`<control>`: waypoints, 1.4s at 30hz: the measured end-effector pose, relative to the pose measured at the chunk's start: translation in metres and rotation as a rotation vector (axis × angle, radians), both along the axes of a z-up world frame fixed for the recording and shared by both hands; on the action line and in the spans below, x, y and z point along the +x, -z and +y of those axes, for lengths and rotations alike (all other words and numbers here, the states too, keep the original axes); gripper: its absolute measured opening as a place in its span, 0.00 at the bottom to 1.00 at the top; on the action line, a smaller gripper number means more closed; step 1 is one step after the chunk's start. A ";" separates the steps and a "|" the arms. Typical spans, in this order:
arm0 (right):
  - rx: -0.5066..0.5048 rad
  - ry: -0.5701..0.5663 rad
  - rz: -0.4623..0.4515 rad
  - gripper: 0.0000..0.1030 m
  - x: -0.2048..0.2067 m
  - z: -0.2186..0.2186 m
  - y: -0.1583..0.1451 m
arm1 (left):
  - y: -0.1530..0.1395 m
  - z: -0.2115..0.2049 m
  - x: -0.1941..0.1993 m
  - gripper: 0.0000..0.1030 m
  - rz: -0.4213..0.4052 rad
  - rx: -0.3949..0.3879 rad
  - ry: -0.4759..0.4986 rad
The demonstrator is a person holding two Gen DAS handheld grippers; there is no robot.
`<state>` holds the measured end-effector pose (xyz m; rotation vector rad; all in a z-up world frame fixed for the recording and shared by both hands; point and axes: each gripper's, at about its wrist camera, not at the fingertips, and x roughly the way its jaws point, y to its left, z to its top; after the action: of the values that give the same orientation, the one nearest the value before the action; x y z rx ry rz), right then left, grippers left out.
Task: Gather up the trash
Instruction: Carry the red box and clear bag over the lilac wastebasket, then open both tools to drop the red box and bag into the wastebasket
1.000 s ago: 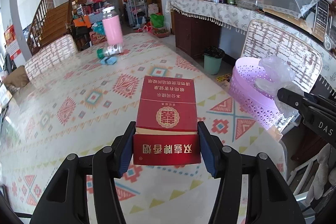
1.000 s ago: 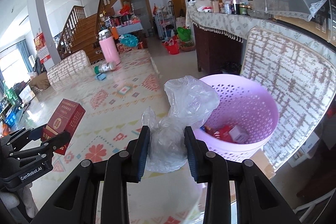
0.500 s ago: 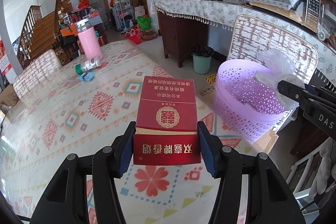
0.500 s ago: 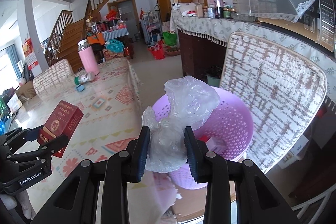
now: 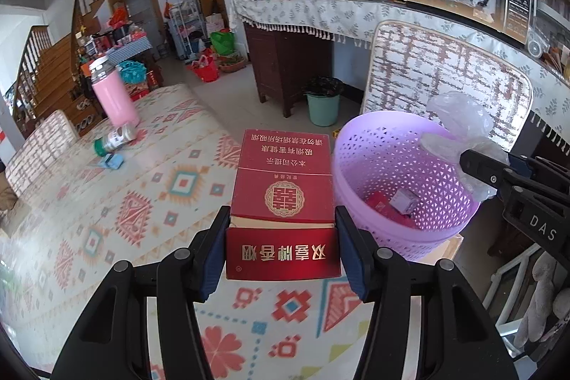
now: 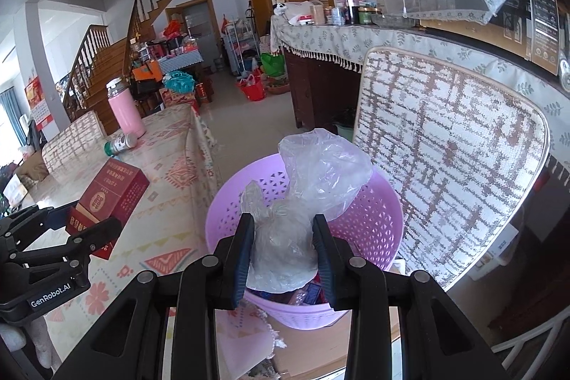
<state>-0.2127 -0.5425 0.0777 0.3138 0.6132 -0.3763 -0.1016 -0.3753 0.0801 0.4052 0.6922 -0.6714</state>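
The right tool (image 6: 283, 250) is clamped on a crumpled clear plastic bag (image 6: 306, 198), its two pads pressed into the lower bulge so the loose upper folds balloon above the grip; held this way, the bag hangs directly over the mouth of the lilac perforated basket (image 6: 374, 223), which suggests a simple release would drop it in. The left tool (image 5: 281, 250) holds a red cigarette carton (image 5: 283, 191) squeezed by its short sides near the end facing the camera, with its length pointing forward along the fingers, a firm hold for a rigid box that lets it be tipped nose-first. In the left wrist view the carton sits just beside the basket's near rim (image 5: 356, 138), not yet over the opening, so it probably waits its turn behind the bag. The basket already has some red and pale packaging lying at its bottom, and it appears to stand just off the edge of the desk (image 5: 107, 202), on something cardboard-coloured below, in front of a woven chair back (image 6: 445, 148). Farther out on the patterned desk cloth stand a pink flask (image 5: 114, 95) and, beside it, a small jar lying on its side (image 5: 115, 138), which may be further rubbish to fetch. The main risk is the light bag clinging to the pads.
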 end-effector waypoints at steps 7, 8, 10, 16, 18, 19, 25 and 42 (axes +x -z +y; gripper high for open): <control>0.013 0.018 0.006 0.35 0.002 -0.017 0.005 | 0.003 -0.027 0.002 0.54 0.018 0.009 0.047; 0.015 0.019 0.006 0.35 0.002 -0.018 0.006 | 0.003 -0.031 0.003 0.54 0.022 0.009 0.053; 0.023 0.022 0.008 0.35 0.003 -0.023 0.008 | 0.002 -0.040 0.003 0.54 0.029 0.006 0.069; 0.046 0.031 0.015 0.35 0.006 -0.034 0.014 | 0.003 -0.060 0.008 0.54 0.059 -0.008 0.104; 0.054 0.034 0.016 0.35 0.007 -0.037 0.015 | 0.003 -0.067 0.011 0.54 0.072 -0.014 0.114; 0.058 0.036 0.017 0.35 0.007 -0.039 0.016 | 0.004 -0.070 0.012 0.54 0.079 -0.016 0.118; 0.061 0.042 0.021 0.35 0.012 -0.045 0.019 | 0.009 -0.085 0.025 0.54 0.138 -0.027 0.128; 0.075 0.058 0.051 0.35 0.028 -0.059 0.032 | 0.022 -0.117 0.045 0.54 0.278 -0.071 0.166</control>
<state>-0.1852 -0.6010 0.0455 0.3957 0.6700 -0.4183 -0.0568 -0.4926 0.0582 0.3086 0.9013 -0.9182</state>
